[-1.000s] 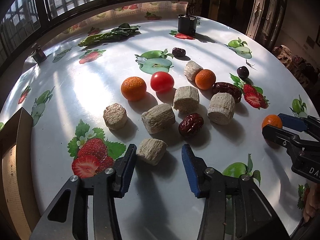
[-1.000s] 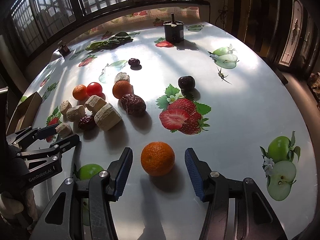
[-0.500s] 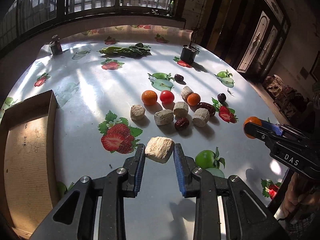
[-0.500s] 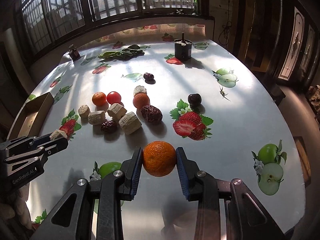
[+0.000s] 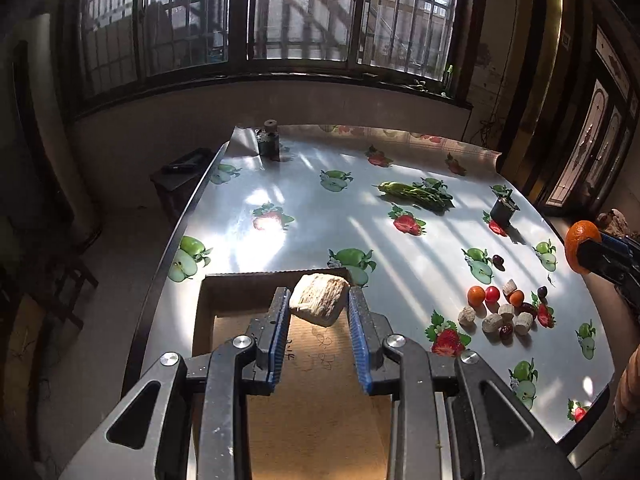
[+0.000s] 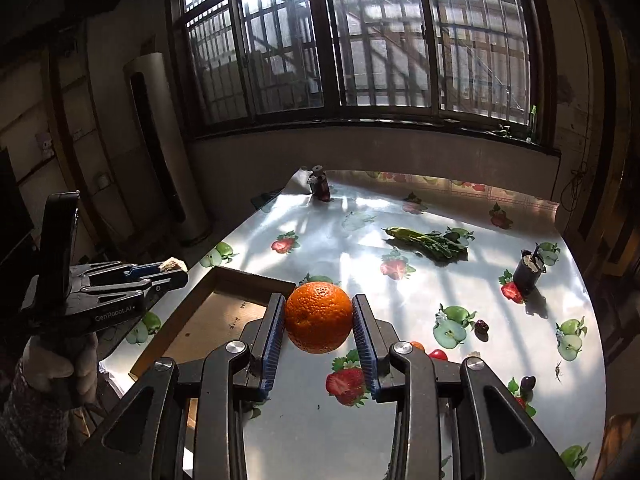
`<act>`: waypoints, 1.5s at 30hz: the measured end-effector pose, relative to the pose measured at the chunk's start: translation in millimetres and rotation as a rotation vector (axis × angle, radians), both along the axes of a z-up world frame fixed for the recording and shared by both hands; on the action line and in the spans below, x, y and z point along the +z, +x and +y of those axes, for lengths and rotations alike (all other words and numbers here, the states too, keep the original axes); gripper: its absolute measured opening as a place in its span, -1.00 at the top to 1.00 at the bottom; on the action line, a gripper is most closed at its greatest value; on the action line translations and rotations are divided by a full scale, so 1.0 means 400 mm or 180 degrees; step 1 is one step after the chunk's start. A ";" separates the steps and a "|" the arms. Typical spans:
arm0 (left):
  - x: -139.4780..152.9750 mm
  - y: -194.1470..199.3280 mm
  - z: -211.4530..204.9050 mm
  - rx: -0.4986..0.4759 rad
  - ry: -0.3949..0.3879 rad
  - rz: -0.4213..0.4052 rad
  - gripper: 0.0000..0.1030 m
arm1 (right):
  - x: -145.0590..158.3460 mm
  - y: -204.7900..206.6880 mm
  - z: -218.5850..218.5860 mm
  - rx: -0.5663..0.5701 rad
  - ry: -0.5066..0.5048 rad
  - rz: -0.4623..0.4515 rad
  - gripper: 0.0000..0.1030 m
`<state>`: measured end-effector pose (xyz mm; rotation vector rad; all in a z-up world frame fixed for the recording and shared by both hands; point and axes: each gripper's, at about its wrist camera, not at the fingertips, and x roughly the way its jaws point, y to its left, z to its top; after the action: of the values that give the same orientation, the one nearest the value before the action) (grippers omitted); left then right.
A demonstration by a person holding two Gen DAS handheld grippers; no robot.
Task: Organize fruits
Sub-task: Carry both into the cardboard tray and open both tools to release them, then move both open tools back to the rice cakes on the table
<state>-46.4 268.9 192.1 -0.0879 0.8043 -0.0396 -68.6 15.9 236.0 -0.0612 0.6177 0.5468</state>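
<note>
My left gripper [image 5: 318,310] is shut on a beige fibrous chunk [image 5: 319,298] and holds it in the air above the cardboard box [image 5: 240,284]. My right gripper [image 6: 319,320] is shut on an orange [image 6: 319,317], held high over the table to the right of the box [image 6: 244,278]. The left gripper with its chunk also shows in the right wrist view [image 6: 160,270]. The orange also shows at the right edge of the left wrist view [image 5: 580,246]. The remaining fruits and chunks [image 5: 504,310] lie grouped on the table.
The table [image 5: 312,216] has a glossy white fruit-print cloth. Green leafy vegetables [image 5: 416,194] lie at the back. A small dark canister [image 5: 504,210] stands at the right and another [image 5: 269,140] at the far left corner. The table's left edge runs beside the box.
Both grippers closed on their items, lifted them high off the table and swung left toward the cardboard box.
</note>
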 end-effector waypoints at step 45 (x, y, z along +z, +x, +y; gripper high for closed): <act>-0.185 -0.013 0.033 0.0955 0.0080 -0.0022 -0.49 | -0.365 0.190 0.301 0.0303 -0.0254 0.0506 0.24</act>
<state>-51.6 282.0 118.1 -0.1836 0.7775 0.2535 7.4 136.3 89.9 -0.1237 0.7946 0.6229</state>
